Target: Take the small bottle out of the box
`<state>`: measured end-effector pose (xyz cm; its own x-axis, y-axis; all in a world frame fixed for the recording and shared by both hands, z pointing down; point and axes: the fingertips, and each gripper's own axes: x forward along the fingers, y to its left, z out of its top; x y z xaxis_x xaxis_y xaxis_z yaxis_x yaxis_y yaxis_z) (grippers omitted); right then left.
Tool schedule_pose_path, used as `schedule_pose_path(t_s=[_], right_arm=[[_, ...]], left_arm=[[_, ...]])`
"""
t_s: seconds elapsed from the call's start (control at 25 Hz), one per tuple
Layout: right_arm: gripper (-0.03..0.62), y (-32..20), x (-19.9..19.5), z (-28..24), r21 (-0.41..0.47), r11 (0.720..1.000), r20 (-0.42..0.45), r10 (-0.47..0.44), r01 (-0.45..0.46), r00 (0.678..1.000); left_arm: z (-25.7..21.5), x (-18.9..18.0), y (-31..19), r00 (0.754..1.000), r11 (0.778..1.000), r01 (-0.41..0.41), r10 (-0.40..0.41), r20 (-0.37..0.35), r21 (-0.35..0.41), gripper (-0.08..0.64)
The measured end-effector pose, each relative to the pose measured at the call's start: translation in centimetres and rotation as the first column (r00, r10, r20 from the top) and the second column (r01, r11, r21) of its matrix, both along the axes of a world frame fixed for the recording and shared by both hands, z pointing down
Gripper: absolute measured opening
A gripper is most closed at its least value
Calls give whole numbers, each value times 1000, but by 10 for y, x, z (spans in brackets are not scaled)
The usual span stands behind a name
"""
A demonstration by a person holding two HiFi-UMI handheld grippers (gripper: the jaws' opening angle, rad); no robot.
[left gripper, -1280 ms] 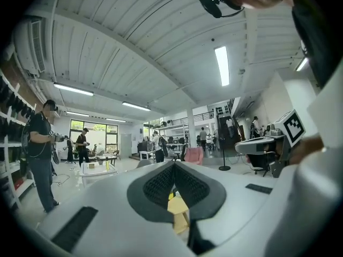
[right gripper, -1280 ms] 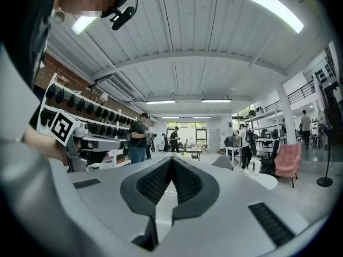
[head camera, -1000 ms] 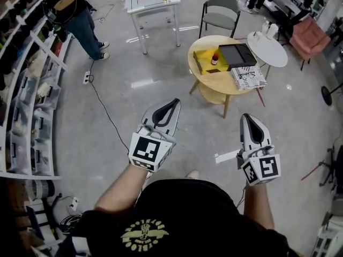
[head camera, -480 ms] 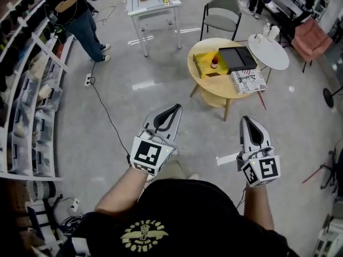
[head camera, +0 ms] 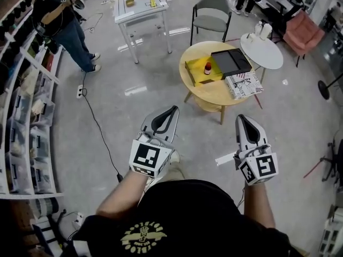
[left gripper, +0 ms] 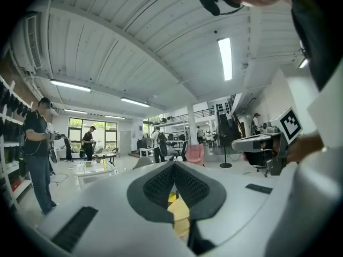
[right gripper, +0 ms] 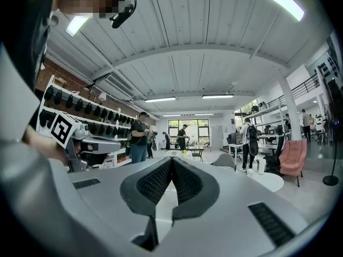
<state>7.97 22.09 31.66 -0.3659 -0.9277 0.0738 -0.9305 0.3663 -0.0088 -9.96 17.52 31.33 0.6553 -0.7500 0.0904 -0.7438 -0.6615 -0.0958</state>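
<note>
The small bottle [head camera: 207, 68], brown with a red cap, stands upright in the open yellow box [head camera: 198, 75] on a round wooden table [head camera: 210, 94], far ahead in the head view. My left gripper [head camera: 174, 110] and right gripper [head camera: 239, 119] are held level over the floor, well short of the table. Both are shut with nothing between their pads. In the left gripper view the jaws [left gripper: 174, 165] meet at the tip, with a patch of yellow showing behind them. The right gripper [right gripper: 171, 159] is shut in its own view too.
A black tray [head camera: 231, 61] and a magazine [head camera: 244, 84] share the round table. A white side table [head camera: 261, 52] and a pink chair [head camera: 301, 30] stand to its right, a grey chair [head camera: 210, 12] behind. A person [head camera: 59, 25], shelves [head camera: 24, 116] and a floor cable [head camera: 99, 127] lie left.
The round table and the rest of the room have slid left and down in the head view. Both grippers stay shut and side by side.
</note>
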Motion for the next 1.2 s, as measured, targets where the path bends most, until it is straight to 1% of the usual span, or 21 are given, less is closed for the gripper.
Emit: schedule_pose_path(t_s=[0.12,0.24,0.44,0.72,0.96,1.04,1.2], right_arm=[[14,-17,-1,3,-15,1000,-2,12,-12,1000],[14,-31,5,11,-20,1000,-7,13,-13,1000],[14,-57,10,7,-36,998,-2,49,-49,999],[14,-86,12,-1,-33,997,-11,71,-72,997],[14,-103,14,-5,-41,993,-14,114,-114,993],[14,-109,10,-6,-29,993,-8,116,-117,993],[14,-121,-4,-11,19,996,3,83,-83,997]], left_arm=[[2,2,-18,1000,1000,-8,8,-8,5,15],[5,6,-35,1000,1000,-14,14,1,-6,15],[5,12,-64,999,999,-32,32,-17,-14,15],[6,18,-101,999,999,-46,46,-18,-19,15],[-4,22,-122,996,997,-83,83,-44,7,15],[-9,21,-130,994,995,-98,98,-54,16,15],[-14,15,-147,990,993,-118,120,-73,29,15]])
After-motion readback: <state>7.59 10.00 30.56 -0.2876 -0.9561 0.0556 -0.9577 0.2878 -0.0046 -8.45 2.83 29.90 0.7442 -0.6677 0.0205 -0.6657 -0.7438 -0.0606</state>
